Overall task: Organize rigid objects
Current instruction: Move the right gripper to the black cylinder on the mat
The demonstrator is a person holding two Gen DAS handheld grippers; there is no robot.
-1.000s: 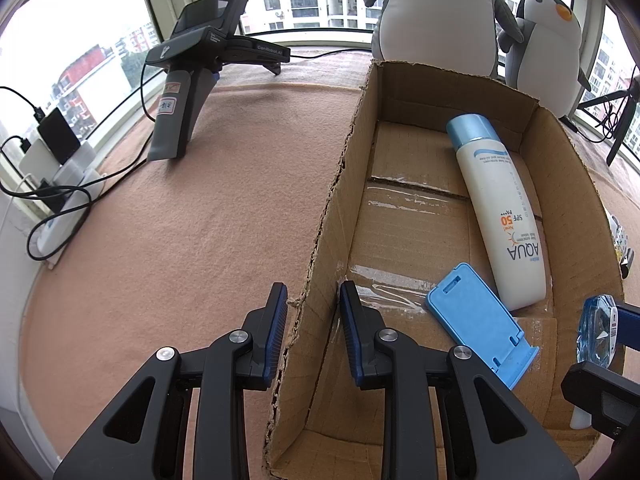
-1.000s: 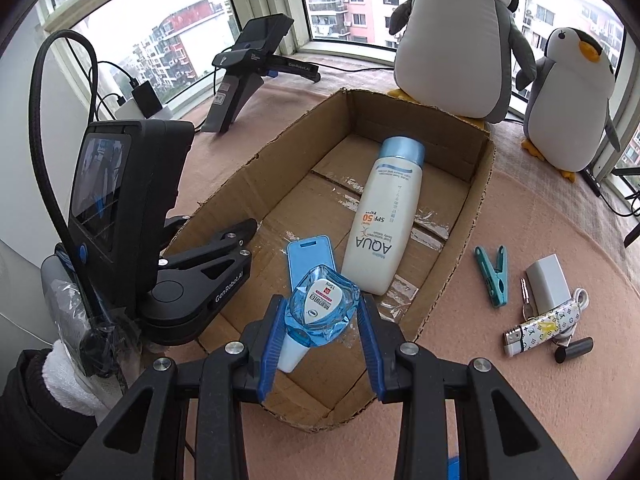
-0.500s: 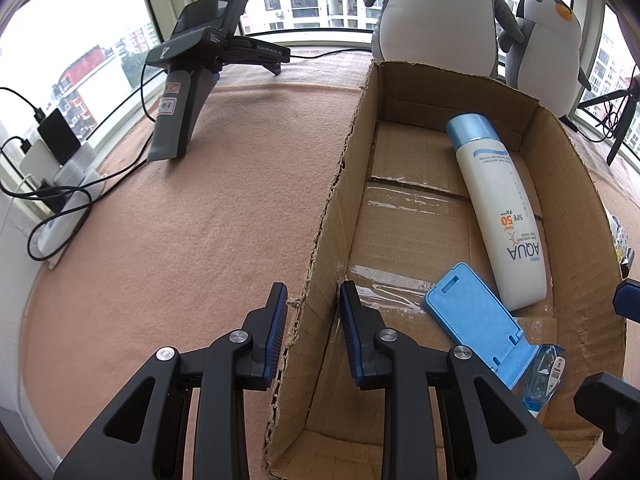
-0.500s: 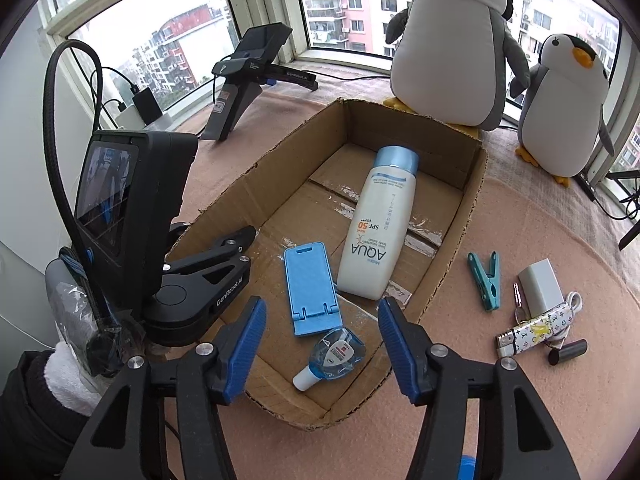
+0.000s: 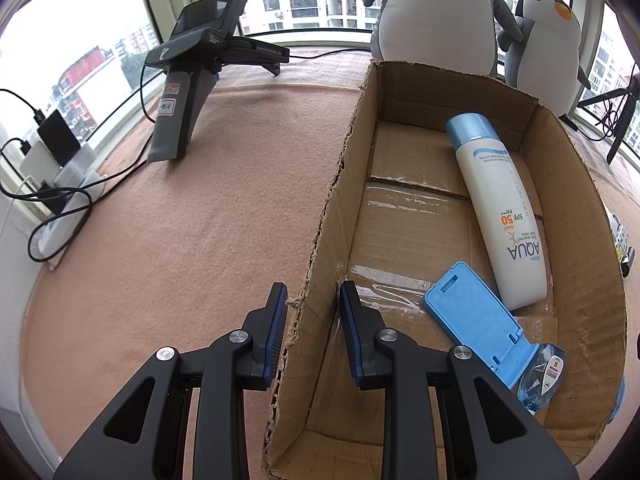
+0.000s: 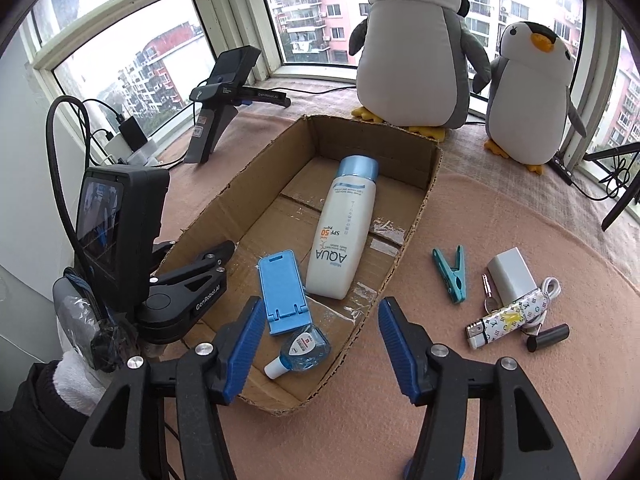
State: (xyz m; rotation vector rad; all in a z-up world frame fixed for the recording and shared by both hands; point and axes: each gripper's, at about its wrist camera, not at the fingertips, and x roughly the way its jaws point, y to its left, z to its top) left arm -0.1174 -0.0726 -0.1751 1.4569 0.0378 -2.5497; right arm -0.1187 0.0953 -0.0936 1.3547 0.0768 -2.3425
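Note:
A cardboard box (image 6: 416, 216) (image 5: 332, 208) holds a white AQUA sunscreen bottle (image 6: 344, 236) (image 5: 500, 216), a blue phone stand (image 6: 282, 290) (image 5: 476, 316) and a small clear blue bottle (image 6: 304, 350) (image 5: 540, 376) at its near end. My left gripper (image 5: 314, 304) straddles the box's left wall, jaws slightly apart, without clear contact. My right gripper (image 6: 320, 312) is open and empty, raised above the box's near right corner. On the cloth right of the box lie a teal clothespin (image 6: 450, 268), a white charger (image 6: 510, 276), a patterned lighter (image 6: 506, 318) and a black cylinder (image 6: 548, 336).
Two plush penguins (image 6: 412, 48) (image 6: 532, 96) stand behind the box by the window. A spare gripper on a stand (image 6: 224, 96) (image 5: 192, 80) sits at the far left, with power adapters and cables (image 5: 52, 168) by the sill. A tripod leg (image 6: 620, 196) is at the right edge.
My right gripper opened and let go of the small blue bottle, which now lies in the box by the phone stand. The gripper then pulled back and up. The left gripper stayed put.

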